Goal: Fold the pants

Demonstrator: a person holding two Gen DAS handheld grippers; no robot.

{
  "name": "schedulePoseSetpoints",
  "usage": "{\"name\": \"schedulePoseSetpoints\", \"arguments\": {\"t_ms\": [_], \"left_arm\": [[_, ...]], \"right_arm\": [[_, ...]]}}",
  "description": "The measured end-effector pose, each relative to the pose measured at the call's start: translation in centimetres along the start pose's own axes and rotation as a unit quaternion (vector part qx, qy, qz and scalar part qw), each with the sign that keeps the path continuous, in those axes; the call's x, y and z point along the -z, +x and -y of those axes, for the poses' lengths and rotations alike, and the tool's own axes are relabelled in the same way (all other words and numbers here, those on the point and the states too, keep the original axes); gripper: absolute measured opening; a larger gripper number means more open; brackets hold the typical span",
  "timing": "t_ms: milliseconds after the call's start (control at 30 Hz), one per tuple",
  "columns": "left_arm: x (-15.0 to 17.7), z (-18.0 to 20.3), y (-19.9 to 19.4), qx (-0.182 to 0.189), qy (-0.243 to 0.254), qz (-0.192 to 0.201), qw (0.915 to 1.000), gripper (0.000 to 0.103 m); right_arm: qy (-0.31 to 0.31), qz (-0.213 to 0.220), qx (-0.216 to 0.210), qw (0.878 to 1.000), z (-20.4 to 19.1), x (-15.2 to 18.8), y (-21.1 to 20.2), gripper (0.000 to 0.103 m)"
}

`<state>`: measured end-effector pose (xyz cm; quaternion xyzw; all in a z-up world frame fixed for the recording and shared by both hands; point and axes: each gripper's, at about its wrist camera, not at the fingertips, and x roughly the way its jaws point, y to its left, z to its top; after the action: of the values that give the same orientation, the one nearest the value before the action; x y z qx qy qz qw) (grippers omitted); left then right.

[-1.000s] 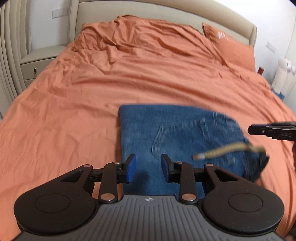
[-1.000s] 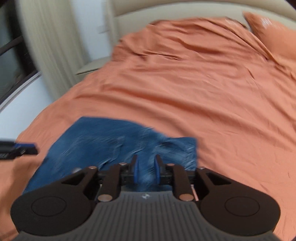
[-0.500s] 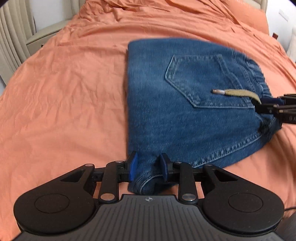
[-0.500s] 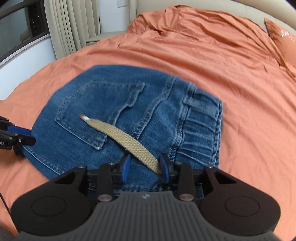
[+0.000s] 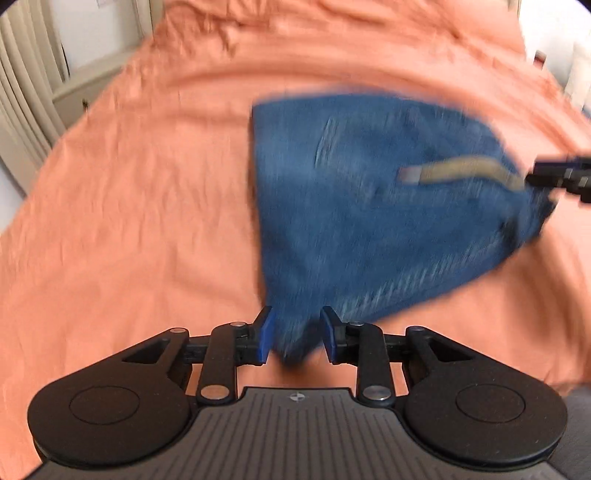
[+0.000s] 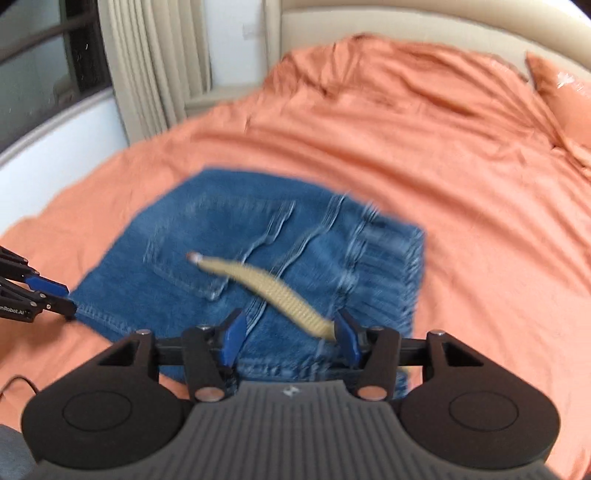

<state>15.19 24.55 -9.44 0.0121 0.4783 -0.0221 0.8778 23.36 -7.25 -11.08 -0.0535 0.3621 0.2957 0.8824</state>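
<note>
Folded jeans (image 5: 369,221) lie on the orange sheet (image 5: 129,203) of a bed, back pocket up, a tan drawstring (image 6: 266,288) trailing across the denim with its metal tip on the pocket. Left gripper (image 5: 297,334): blue pads partly apart, the near corner of the jeans sits between them; frame is blurred, pads look just off the cloth, so not clamped. Right gripper (image 6: 291,334): jaws have just been opening, now fairly wide, waistband edge and the drawstring's end lie between the pads, the drawstring touching the right pad; no squeeze on the fabric. In the right view the left gripper shows at the left edge, white lettering on it partly cut off, reads "nRobot.AI". In the left view the right gripper's tips poke in at the right edge by the drawstring's end. Small round logo mark on each gripper body, not legible. Pillow (image 6: 565,99) at the head, beige headboard (image 6: 406,22), curtains (image 6: 155,66) on the left.
</note>
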Motion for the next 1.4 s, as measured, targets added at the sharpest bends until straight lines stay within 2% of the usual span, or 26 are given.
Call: {"name": "schedulePoseSetpoints", "arguments": {"t_ms": [33,133,267,300,467,567,733,800,900,967,1100,1200,1333,1400], "left_arm": [[-0.7,0.0,-0.3,0.005,-0.008,0.021,0.9997,0.034],[-3.0,0.0,0.6,-0.008,-0.040,0.064,0.9972,0.034],[-5.2,-0.6,3.6,0.002,-0.093,0.087,0.9918,0.032],[-5.6,-0.8,4.4,0.005,-0.101,0.087,0.9911,0.031],[-6.0,-1.3,8.3,-0.012,-0.122,0.051,0.9912,0.028],[-5.7,-2.0,9.5,-0.003,-0.138,0.038,0.9897,0.027],[-5.9,-1.6,8.5,-0.011,-0.132,0.038,0.9904,0.027],[-6.2,-1.2,7.5,-0.021,-0.126,0.044,0.9908,0.027],[-6.0,-0.4,4.4,-0.033,-0.105,0.070,0.9915,0.028],[-6.2,0.2,1.9,-0.041,-0.086,0.095,0.9909,0.031],[-5.7,1.8,-4.1,-0.066,-0.057,0.140,0.9863,0.040],[-4.7,3.5,-8.3,-0.081,-0.041,0.173,0.9808,0.051],[-2.9,5.8,-13.1,-0.072,-0.043,0.222,0.9714,0.064],[-1.7,7.2,-15.7,-0.061,-0.047,0.249,0.9654,0.074]], "right_arm": [[0.011,0.008,0.005,1.000,0.5,-0.3,-0.3,0.047],[0.052,0.018,0.006,0.998,1.7,-1.1,0.2,0.033],[0.069,0.012,0.012,0.998,1.7,-1.8,2.7,0.030],[0.069,0.011,0.008,0.998,1.5,-2.0,3.2,0.029],[0.047,-0.028,0.027,0.998,1.3,-2.3,7.1,0.006],[0.038,-0.038,0.031,0.998,1.3,-1.7,8.6,0.006],[0.053,-0.048,0.025,0.997,2.0,-2.1,8.8,0.006],[0.064,-0.052,0.021,0.996,2.1,-2.5,8.5,0.008],[0.082,-0.039,0.010,0.996,2.0,-3.2,6.6,0.022],[0.082,-0.018,0.005,0.996,1.6,-3.8,4.5,0.056],[0.055,0.027,0.008,0.998,0.2,-5.0,-0.8,0.058],[0.048,0.061,0.014,0.997,-0.8,-5.6,-5.3,0.069],[0.037,0.118,0.014,0.992,-2.2,-5.1,-11.8,0.077],[0.031,0.146,0.021,0.989,-2.9,-4.2,-14.9,0.077]]}}
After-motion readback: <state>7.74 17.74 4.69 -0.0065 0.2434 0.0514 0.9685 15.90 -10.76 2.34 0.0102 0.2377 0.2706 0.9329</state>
